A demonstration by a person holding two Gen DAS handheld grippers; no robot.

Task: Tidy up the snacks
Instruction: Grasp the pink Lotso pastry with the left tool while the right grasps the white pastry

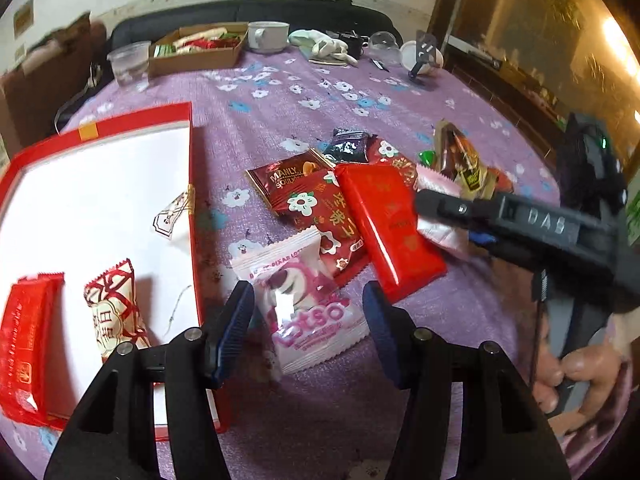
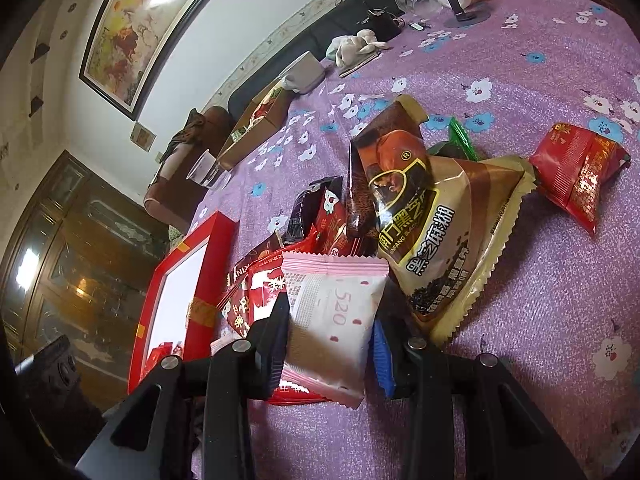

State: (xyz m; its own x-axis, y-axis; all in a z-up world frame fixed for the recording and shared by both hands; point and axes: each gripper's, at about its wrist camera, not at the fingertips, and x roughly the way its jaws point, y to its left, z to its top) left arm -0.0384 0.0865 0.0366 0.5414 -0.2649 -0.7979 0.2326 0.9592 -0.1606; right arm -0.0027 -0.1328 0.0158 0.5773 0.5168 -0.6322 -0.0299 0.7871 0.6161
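Left wrist view
Left gripper: its two fingers are standing apart, not squeezing anything.
Pink bear packet: it is lying flat on the purple cloth between the two fingers, and I cannot see the pads touching it.
Red box: it is sitting at 9 o'clock from the bear packet, open, with a white inside.
Snacks in the box: a red packet and a white and red packet are lying side by side near the box's bottom edge.
Snack pile: a long red packet is lying at 1 o'clock from the bear packet, on top of other red wrappers.
Right gripper: it is reaching in from 3 o'clock, and its tip is meeting a pale pink wrapper.
Hand: it is holding the right gripper's handle at 4 o'clock.

Right wrist view
Right gripper: its fingers are pinching the pink and white packet.
Pink and white packet: it is sitting between the two fingers, over the pile's near edge.
Brown packet: it is lying at 1 o'clock from the held packet.
Small red packet: it is lying alone on the cloth at 2 o'clock.
Red box: it is sitting at 9 o'clock.
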